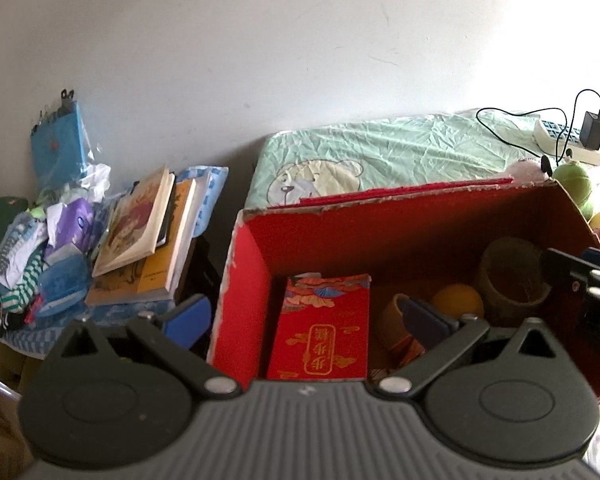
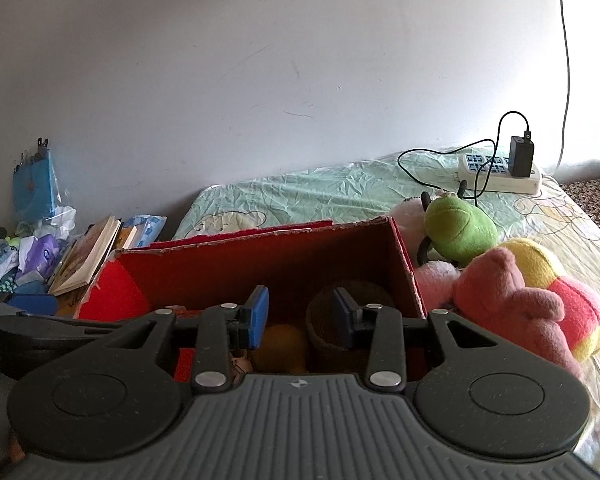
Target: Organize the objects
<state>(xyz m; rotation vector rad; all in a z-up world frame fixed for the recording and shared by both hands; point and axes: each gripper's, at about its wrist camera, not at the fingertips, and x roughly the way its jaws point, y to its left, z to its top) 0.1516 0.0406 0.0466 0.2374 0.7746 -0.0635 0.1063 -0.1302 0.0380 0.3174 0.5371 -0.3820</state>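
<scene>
Both grippers hung over the red box (image 1: 252,264) w/ nothing in them: left gripper (image 1: 308,316) spread wide, right gripper (image 2: 300,312) parted too. Plush toys (image 2: 512,292) sat outside, just beside the box's right wall. Risk imo: reaching for one could clip that wall and shove the box. Red packet (image 1: 320,328) inside had gold Chinese characters, couldn't read them tbh.

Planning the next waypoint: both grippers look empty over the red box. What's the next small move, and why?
Probably swing the right gripper right toward the pink plush. Both grippers are open and hold nothing. The plush lies on the bed just outside the red box, nearest that gripper, and the box has room beside the brown cup.
</scene>
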